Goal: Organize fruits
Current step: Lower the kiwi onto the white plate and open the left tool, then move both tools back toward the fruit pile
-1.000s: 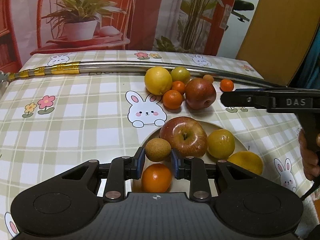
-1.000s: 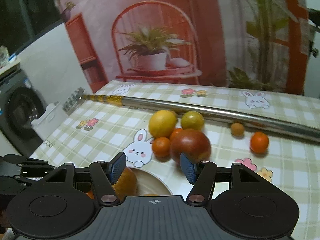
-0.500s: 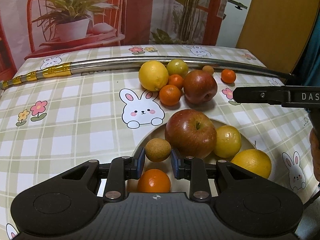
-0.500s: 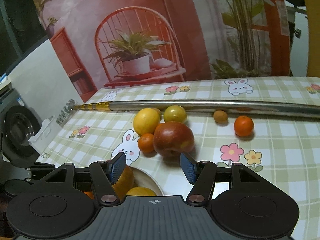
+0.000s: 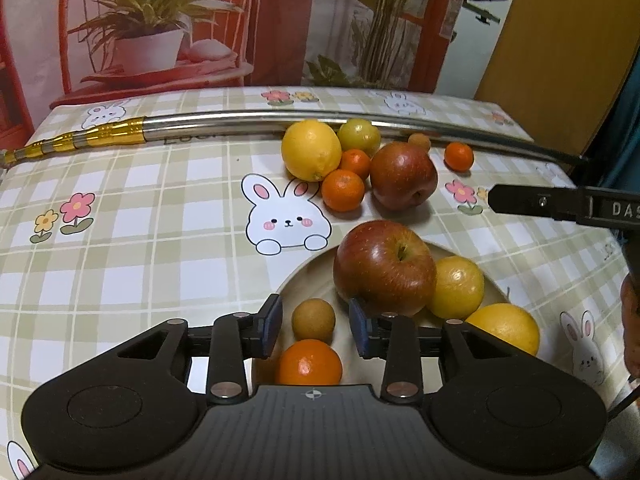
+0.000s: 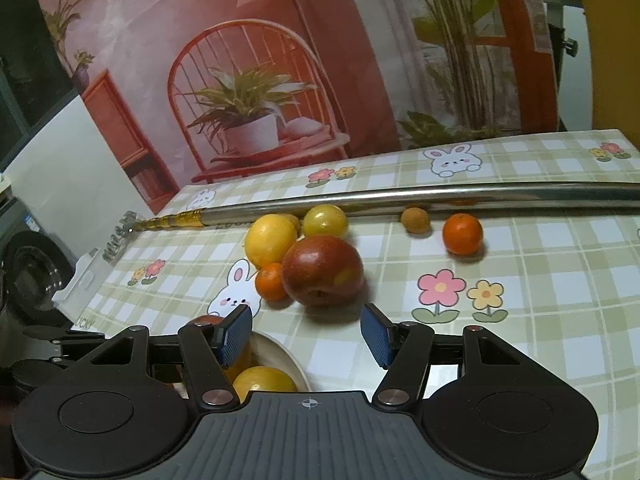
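In the left wrist view a cream plate [image 5: 308, 276] holds a red apple [image 5: 384, 266], two yellow fruits [image 5: 456, 287], an orange [image 5: 310, 362] and a small brown fruit [image 5: 313, 319]. My left gripper [image 5: 315, 322] stands over the plate with its jaws opening. The brown fruit lies between the pads with a gap on each side. Beyond the plate lie a lemon [image 5: 310, 154], small oranges [image 5: 343, 189] and a dark red apple [image 5: 402, 176]. My right gripper [image 6: 306, 334] is open and empty, just short of the dark red apple [image 6: 322, 276].
A long metal pole [image 5: 240, 124] lies across the far side of the table. A greenish fruit [image 6: 324, 221], another small brown fruit [image 6: 416, 220] and a lone orange [image 6: 462, 234] rest beside it. A person's hand [image 5: 630, 320] shows at the right edge.
The left jaws have spread off the small brown fruit, which now rests on the plate. The right gripper has edged toward the dark red apple, rolling a little.
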The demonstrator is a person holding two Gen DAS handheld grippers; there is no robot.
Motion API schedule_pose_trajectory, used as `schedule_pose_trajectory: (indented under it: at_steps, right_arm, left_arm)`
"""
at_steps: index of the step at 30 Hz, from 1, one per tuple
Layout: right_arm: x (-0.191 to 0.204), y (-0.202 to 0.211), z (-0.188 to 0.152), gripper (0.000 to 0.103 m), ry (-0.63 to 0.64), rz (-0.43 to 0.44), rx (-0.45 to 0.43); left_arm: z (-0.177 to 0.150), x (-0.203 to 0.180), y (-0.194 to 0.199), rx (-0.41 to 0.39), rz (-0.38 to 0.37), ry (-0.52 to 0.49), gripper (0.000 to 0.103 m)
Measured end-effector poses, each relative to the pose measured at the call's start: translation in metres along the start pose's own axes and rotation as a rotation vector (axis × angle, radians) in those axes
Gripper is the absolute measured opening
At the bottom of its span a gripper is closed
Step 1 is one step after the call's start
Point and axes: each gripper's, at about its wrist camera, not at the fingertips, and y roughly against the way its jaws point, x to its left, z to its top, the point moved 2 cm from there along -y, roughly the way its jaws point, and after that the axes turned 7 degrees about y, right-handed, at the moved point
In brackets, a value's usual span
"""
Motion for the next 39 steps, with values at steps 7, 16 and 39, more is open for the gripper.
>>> schedule_pose_trajectory:
  at_steps: [7,16,39]
  right_arm:
    - [0.0,0.014,-0.001,0.057,0.0,-0.048,-0.038]
    - [0.007,0.03,-0.001,0.057,0.027,-0.131,-0.083]
    - [-0.014,0.062,0.009,0.057,-0.008,-0.215,-0.178]
  left_arm:
    - [0.001,0.005,0.029,-0.074,0.004,0.069,0.039]
    - [0.0,0.013,0.068,-0.166,0.054,0.178,0.04]
    - [0.012,0.018,0.09,-0.274,0.122,0.257,0.059]
